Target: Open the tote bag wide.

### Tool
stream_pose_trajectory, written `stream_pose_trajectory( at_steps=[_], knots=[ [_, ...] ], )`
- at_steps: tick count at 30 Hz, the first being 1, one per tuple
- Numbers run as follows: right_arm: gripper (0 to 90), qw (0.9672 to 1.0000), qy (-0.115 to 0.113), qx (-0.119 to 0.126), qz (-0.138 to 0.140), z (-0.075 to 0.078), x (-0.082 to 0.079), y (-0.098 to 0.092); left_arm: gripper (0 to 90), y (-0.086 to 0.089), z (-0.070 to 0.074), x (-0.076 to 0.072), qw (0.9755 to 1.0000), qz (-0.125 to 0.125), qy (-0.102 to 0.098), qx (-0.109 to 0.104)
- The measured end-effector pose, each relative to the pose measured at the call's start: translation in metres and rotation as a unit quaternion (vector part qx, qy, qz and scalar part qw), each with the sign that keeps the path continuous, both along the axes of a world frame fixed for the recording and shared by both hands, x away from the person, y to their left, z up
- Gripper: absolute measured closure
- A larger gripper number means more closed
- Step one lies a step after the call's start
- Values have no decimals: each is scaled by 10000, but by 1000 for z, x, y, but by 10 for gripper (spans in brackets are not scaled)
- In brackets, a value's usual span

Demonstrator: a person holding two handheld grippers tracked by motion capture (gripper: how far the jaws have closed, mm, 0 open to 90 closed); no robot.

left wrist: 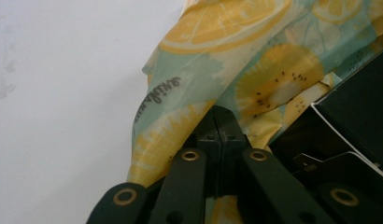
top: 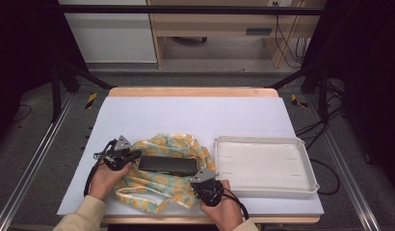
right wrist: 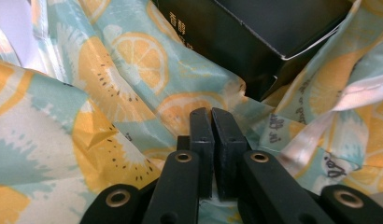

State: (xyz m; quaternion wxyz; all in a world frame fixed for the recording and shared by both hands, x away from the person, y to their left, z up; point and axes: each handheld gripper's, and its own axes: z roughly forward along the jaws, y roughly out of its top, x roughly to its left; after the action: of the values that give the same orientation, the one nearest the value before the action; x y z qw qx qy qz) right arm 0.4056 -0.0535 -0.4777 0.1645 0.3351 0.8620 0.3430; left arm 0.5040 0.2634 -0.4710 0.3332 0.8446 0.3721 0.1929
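At the near edge, the right gripper point(top: 201, 177) is pinched together on the fruit-print bag point(top: 159, 185), seemingly to hold its mouth. Slightly farther left, the left gripper point(top: 133, 155) clamps the bag's other edge. Between them lies the black box point(top: 167, 165). The white tray point(top: 265, 166) waits at right on the bench point(top: 186, 113).

Each hand-held gripper is black, the left point(top: 134, 155) and the right point(top: 198, 184) alike, topped by a grey three-cornered plate with a black cable trailing back. Up close, the jaws are matte black bars with brass-ringed pivot holes and small screws. The left sleeve point(top: 85, 215) is beige.
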Motion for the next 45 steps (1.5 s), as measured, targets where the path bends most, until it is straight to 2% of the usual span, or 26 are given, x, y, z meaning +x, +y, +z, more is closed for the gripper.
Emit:
stream_pose_trajectory(
  at_steps=[6, 16, 21, 24, 26, 28, 34, 38, 43, 45],
  knots=[
    [889, 10000, -8, -13, 39, 0, 1, -1, 900, -1, -3, 0, 10000, 33, 66, 48],
    [900, 9999, 23, 56, 98, -1, 2, -3, 900, 0, -3, -2, 10000, 80, 25, 27],
    [900, 9999, 13, 33, 151, 0, 2, -4, 900, 1, 2, -8, 9999, 74, -127, -16],
    [900, 9997, -57, 77, 218, 2, 0, -5, 900, 2, 11, -16, 9994, 45, -326, -136],
    [900, 9996, -116, 146, 214, 7, -2, -7, 900, 3, 19, -23, 9986, 37, -436, -312],
    [900, 9992, -190, 209, 276, 13, -4, -9, 900, 5, 27, -31, 9972, 24, -543, -505],
    [900, 9973, -414, 462, 384, 33, -9, -14, 900, 6, 50, -55, 9931, -85, -863, -795],
    [900, 9959, -629, 502, 410, 49, -7, -19, 900, 2, 51, -69, 9930, -253, -782, -846],
    [900, 9954, -805, 420, 305, 69, 8, -26, 900, -7, 41, -93, 9940, -521, -692, -666],
    [900, 9951, -857, 396, 299, 75, 16, -27, 900, -9, 38, -97, 9941, -598, -648, -638]
  ],
)
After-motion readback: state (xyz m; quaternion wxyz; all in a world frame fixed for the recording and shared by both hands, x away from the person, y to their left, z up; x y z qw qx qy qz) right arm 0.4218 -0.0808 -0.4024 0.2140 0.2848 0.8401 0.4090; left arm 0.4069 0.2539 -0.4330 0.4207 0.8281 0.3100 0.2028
